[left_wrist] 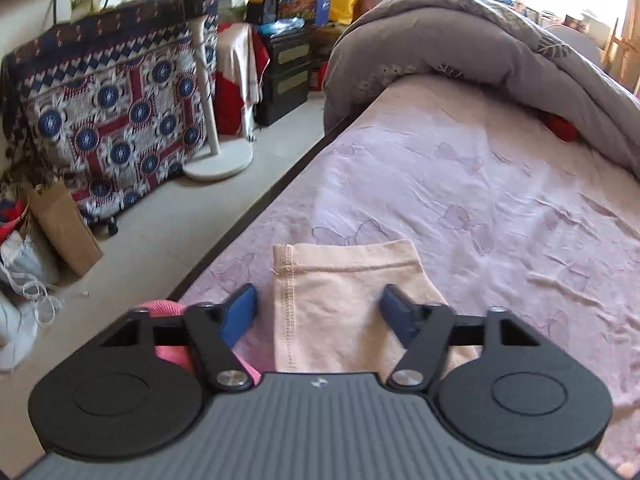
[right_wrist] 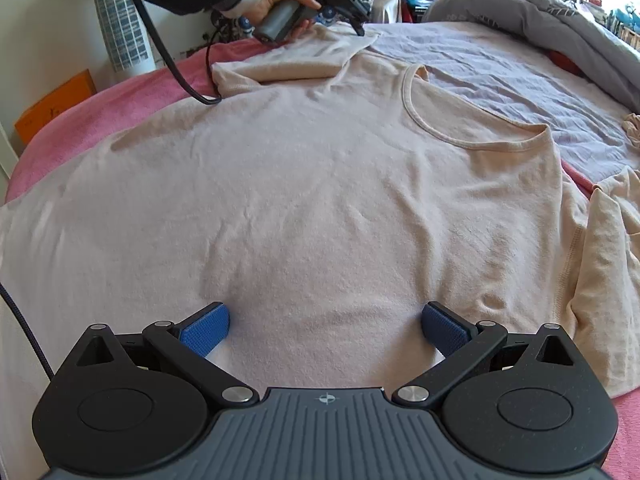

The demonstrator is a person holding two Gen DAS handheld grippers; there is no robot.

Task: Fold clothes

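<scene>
Pale pink long-sleeve top (right_wrist: 312, 184) lies flat, front up, on the bed, mostly over a pink towel (right_wrist: 120, 92), neckline (right_wrist: 448, 120) toward the grey duvet (right_wrist: 540, 12). Right tool (right_wrist: 324, 330): jaws wide, blue pads apart just over the lower body of the top, nothing gripped. Left tool (left_wrist: 318, 312): jaws partly apart, straddling the sleeve cuff (left_wrist: 340, 280), which lies between the pads; can't see either pad pressing the fabric, so no grip confirmed. In the right wrist view, the person's hand (right_wrist: 280, 0) holds the left tool at the far sleeve, which is folded across toward the shoulder. Other sleeve (right_wrist: 608, 248) bunched at the right edge. Lilac sheet (left_wrist: 480, 184) beyond.
</scene>
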